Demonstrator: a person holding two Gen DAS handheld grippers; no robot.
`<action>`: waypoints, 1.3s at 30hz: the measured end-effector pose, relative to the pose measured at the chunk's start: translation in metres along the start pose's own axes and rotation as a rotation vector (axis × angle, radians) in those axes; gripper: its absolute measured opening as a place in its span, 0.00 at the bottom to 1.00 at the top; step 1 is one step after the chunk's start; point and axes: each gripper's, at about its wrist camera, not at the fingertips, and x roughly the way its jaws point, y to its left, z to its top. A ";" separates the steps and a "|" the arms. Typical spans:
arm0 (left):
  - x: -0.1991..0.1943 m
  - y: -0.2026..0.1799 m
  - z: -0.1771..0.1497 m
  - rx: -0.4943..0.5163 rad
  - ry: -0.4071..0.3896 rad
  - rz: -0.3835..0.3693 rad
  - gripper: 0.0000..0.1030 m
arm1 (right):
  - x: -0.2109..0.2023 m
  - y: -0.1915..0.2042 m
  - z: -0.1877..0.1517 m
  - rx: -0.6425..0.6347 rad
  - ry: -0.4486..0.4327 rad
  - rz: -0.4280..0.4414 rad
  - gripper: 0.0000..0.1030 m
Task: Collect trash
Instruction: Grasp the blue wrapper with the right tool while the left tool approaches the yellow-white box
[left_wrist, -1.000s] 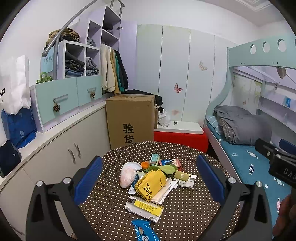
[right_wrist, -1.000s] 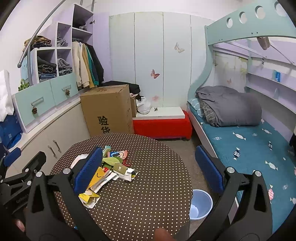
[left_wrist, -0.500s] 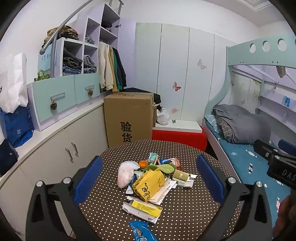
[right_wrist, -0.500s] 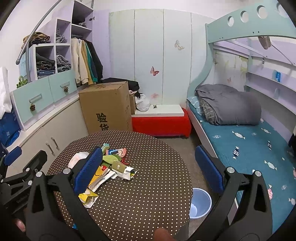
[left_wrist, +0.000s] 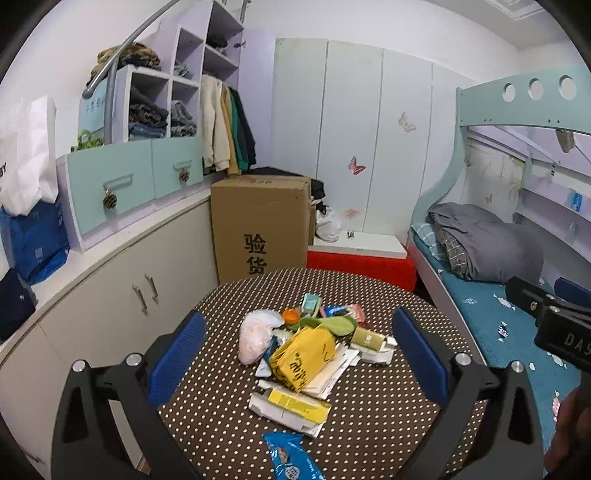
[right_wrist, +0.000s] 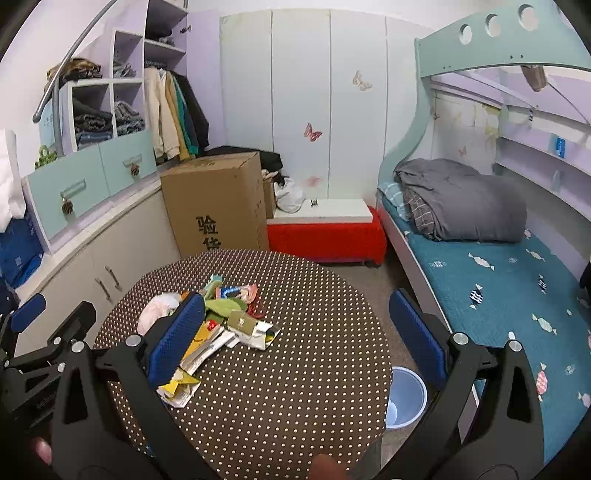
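The left gripper (left_wrist: 295, 354) hangs above the near left of the round dotted worktop (left_wrist: 373, 413), its blue fingers (left_wrist: 177, 358) spread wide and holding nothing; that spread brackets the whole heap, which suggests it is lined up for a first pick. The trash lies in one loose pile a little left of the worktop's middle. At its left is a pale plastic bag (left_wrist: 256, 334), then a yellow crumpled bag (left_wrist: 301, 356) on top of white papers (left_wrist: 338, 369). Nearer lie a flat yellow-and-white carton (left_wrist: 291, 404) and a blue wrapper (left_wrist: 291, 459) at the near edge. Green and orange scraps sit at the far side.

The right gripper (right_wrist: 295, 336) hovers over the near right, its fingers (right_wrist: 413, 336) just as wide apart and empty. Right of the worktop, on the floor beside the bed (right_wrist: 491, 291), stands a light blue bin (right_wrist: 406, 397), probably where the pile is meant to go. Since it is down on the right, that side looks the handier one for drops.
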 end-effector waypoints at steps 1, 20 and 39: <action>0.001 0.003 -0.001 -0.004 0.006 0.004 0.96 | 0.002 0.003 0.000 -0.005 0.007 0.004 0.95; 0.053 0.102 -0.074 -0.088 0.228 0.225 0.96 | 0.104 0.107 -0.129 -0.216 0.492 0.390 0.95; 0.091 0.086 -0.088 -0.047 0.330 0.167 0.96 | 0.111 0.140 -0.163 -0.379 0.487 0.532 0.19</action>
